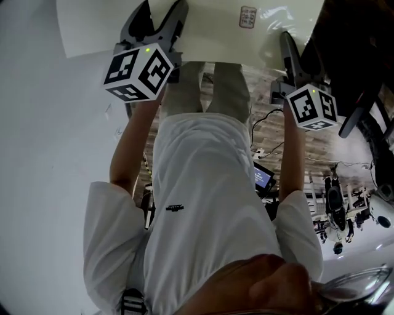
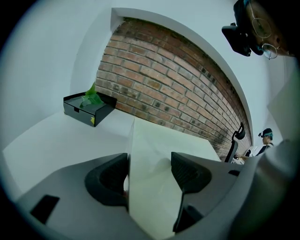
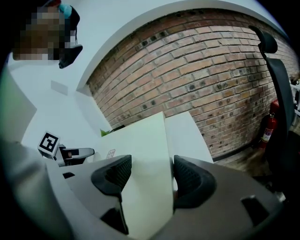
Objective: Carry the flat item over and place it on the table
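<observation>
Pale flat board [image 1: 215,31], left gripper [image 2: 150,173] fingers clamped on one edge; right gripper [image 3: 151,177] fingers clamped on opposite edge

Thin pale-cream board [image 1: 215,37] — level, small label [image 1: 247,17] on top

Brick-walled room, white furniture, even light.
Red-brown brick wall [image 2: 178,89] under a white plaster curve, behind a white table [image 2: 56,145] bearing a black box [image 2: 89,110] with green leaves in it. Black office chair [image 3: 276,93] and red fire extinguisher [image 3: 267,127] by the bricks. Wood-plank floor [image 1: 320,151] crossed by cables [image 1: 269,115].
</observation>
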A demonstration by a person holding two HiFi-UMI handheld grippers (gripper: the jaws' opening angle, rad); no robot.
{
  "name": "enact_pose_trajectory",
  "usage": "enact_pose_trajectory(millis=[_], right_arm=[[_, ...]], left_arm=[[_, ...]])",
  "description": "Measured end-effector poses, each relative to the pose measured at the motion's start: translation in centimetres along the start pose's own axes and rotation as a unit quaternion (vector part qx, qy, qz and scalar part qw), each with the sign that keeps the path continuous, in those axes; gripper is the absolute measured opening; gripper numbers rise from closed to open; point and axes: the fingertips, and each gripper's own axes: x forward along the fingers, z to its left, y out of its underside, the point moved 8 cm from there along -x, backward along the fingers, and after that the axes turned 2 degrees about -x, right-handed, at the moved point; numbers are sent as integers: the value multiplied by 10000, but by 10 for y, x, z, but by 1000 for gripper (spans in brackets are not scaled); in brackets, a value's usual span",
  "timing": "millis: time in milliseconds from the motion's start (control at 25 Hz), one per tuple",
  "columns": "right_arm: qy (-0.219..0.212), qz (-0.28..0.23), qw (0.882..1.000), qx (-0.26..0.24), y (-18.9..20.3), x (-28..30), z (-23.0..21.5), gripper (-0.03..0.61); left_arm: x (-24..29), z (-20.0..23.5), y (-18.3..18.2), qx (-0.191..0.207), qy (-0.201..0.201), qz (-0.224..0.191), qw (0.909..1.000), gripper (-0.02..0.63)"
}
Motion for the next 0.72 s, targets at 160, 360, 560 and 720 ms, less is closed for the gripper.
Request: enact_pose_trajectory(millis=[160,360,560,720], right_arm=[[65,51,9999,62,1,16,-8,290],[129,127,9997,150,15,23,-18,290],[210,202,9994,182,25,36,-39,290],[282,288,9988,263,33,50,-50,290]], left_arm=[[19,5,-1,8,-3,96,10000,304],[33,10,12,15,-14,223,9997,304],[59,10,29,5,-33,305,9995,304],[79,15,36,31,-53,408,9991,304]])
